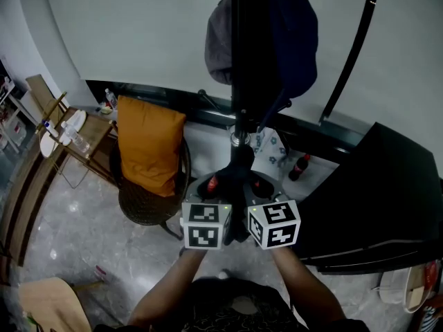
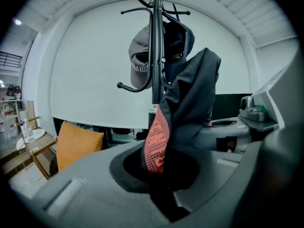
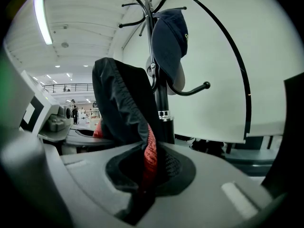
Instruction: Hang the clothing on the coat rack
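Clothing [image 2: 192, 94], a dark garment with red mesh lining, rises from between both grippers, just short of the coat rack [image 2: 156, 32] pole. Left gripper [image 2: 159, 186] and right gripper [image 3: 142, 184] sit side by side, each with its jaws pinched on the fabric. Beyond them a grey cap [image 2: 138, 56] and a navy cap [image 3: 168, 46] hang on the rack, and an orange cushion [image 1: 147, 144] lies off the left gripper's left.

- Head view is dim; the coat rack [image 1: 239, 54] is a near-black shape against the pale wall [image 1: 138, 33].
- Gripper views bulge, corners black.
- A ceiling lamp [image 3: 42, 19] glows left of the rack.
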{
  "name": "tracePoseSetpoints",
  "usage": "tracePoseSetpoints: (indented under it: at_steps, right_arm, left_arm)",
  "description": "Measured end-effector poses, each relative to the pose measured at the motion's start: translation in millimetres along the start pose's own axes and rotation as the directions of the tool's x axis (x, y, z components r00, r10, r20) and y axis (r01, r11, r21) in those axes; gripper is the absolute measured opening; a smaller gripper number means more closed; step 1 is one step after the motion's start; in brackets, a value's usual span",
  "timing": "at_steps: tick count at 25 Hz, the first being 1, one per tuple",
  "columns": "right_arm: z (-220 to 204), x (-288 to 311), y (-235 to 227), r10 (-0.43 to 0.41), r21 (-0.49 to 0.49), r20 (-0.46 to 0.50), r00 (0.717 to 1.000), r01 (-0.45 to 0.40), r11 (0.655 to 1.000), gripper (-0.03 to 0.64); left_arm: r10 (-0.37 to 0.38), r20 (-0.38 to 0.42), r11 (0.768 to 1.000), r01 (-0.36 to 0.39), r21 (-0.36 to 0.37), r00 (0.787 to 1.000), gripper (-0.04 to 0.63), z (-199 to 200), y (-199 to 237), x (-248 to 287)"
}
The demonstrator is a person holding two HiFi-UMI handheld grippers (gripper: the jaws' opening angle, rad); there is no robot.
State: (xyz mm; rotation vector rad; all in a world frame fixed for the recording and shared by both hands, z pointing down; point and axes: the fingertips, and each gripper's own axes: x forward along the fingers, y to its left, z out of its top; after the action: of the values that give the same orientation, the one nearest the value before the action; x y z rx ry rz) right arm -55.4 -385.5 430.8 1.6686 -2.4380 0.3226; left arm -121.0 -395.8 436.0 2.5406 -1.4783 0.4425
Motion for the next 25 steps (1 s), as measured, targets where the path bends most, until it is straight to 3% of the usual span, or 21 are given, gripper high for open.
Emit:
tracePoseSetpoints:
  at_steps: [25]
  right_arm:
    - [-15.4, -14.6, 18.7, 0.087, -0.026, -0.046, 0.995, -0.088, 0.996, 0.032]
  left_arm:
    - [-0.004, -0.054, 1.000, 0.004, 0.005, 0.999, 0.026, -16.3, -22.8, -13.0]
